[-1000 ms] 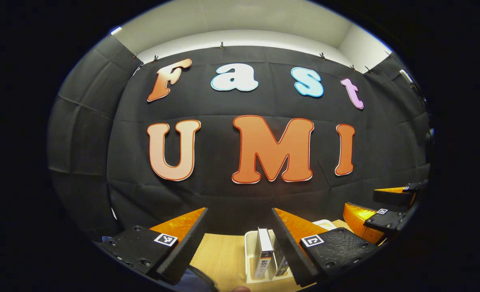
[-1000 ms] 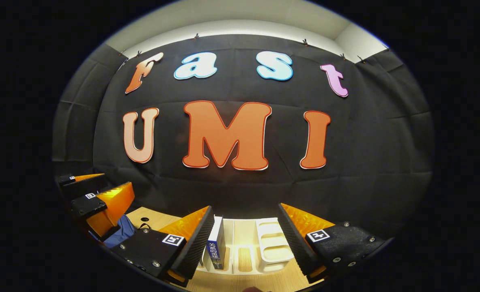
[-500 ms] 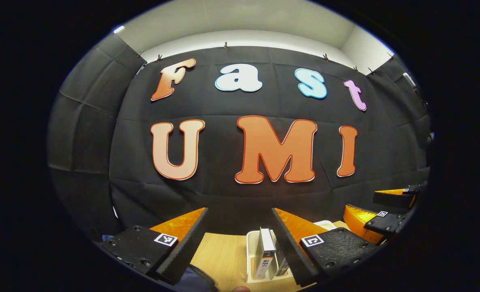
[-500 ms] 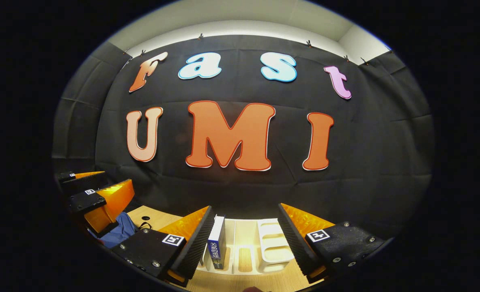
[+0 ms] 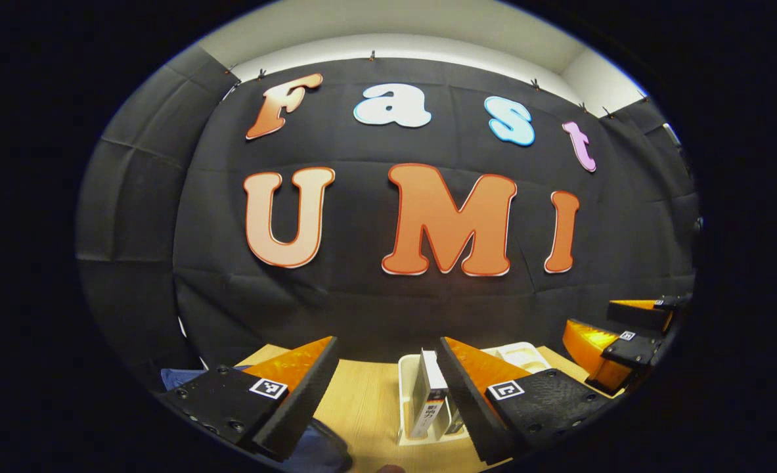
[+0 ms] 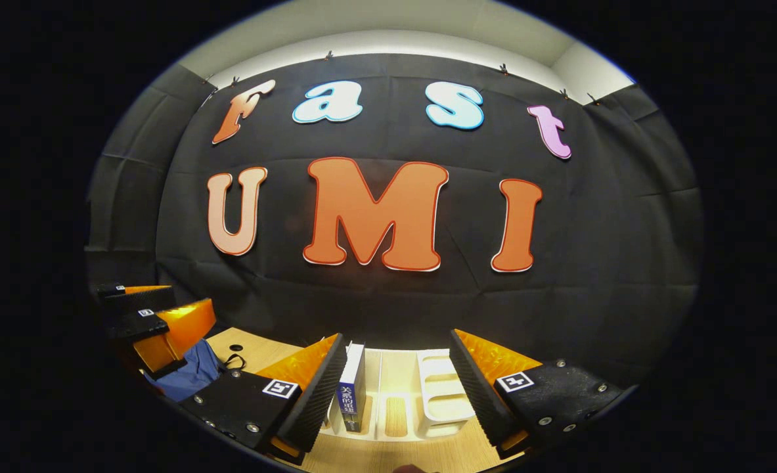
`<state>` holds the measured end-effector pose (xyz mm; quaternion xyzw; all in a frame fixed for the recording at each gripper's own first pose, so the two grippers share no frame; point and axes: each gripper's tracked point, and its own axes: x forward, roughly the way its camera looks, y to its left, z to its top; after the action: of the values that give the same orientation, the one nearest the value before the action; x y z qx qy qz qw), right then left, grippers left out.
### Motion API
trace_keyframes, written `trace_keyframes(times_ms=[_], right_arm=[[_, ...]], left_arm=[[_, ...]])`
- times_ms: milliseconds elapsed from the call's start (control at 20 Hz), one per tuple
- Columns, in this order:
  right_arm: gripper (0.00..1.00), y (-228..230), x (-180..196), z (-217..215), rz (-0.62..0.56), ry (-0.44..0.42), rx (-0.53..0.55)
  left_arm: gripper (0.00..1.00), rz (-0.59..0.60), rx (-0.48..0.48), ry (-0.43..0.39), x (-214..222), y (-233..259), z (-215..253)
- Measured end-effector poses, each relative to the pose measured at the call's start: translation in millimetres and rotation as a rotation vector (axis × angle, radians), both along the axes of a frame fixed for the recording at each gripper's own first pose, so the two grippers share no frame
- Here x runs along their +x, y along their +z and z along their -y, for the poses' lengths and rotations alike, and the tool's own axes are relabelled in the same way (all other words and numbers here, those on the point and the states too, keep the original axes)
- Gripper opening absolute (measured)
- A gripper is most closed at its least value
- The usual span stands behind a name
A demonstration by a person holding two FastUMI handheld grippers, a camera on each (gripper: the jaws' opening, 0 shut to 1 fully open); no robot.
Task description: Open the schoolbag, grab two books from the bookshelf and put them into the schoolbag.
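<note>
While both grippers hang over the wooden table (image 5: 362,407), each is spread wide and holds nothing.

Seen in the left gripper view, the left gripper (image 5: 388,394) has a book (image 5: 429,401) upright in the white bookshelf (image 5: 404,407) just inside its right-hand finger; the schoolbag (image 5: 309,450) lies low beside the other finger. Seen in the right gripper view, the right gripper (image 6: 398,387) frames the bookshelf (image 6: 437,401), a blue-spined book (image 6: 351,397) beside its left-hand finger, untouched.

books (image 6: 351,394) upright in white bookshelf (image 6: 441,401); blue schoolbag (image 6: 191,374)
</note>
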<state>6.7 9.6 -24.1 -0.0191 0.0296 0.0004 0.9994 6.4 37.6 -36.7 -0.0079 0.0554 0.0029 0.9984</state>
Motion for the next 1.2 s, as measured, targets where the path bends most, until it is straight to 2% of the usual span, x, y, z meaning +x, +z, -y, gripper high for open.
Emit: trace_keyframes(times_ms=[300,650,800,1050,1200], right_arm=[[0.94,-12,2,-5,-0.027,0.016,0.013],[0.94,-24,1,-9,-0.053,0.042,0.001],[0.94,-33,1,-6,-0.072,0.041,0.002],[0.94,-47,3,7,-0.093,0.025,-0.009],[0.94,-61,5,17,-0.118,0.006,-0.018]], left_arm=[[0.95,-0.073,0.046,0.032,-16,-24,-23],[0.95,-0.161,0.124,0.016,-35,-58,-22],[0.94,-0.237,0.208,0.000,-45,-85,-25],[0.95,-0.394,0.418,-0.022,-70,-139,-38],[0.94,-0.482,0.508,-0.035,-89,-182,-43]])
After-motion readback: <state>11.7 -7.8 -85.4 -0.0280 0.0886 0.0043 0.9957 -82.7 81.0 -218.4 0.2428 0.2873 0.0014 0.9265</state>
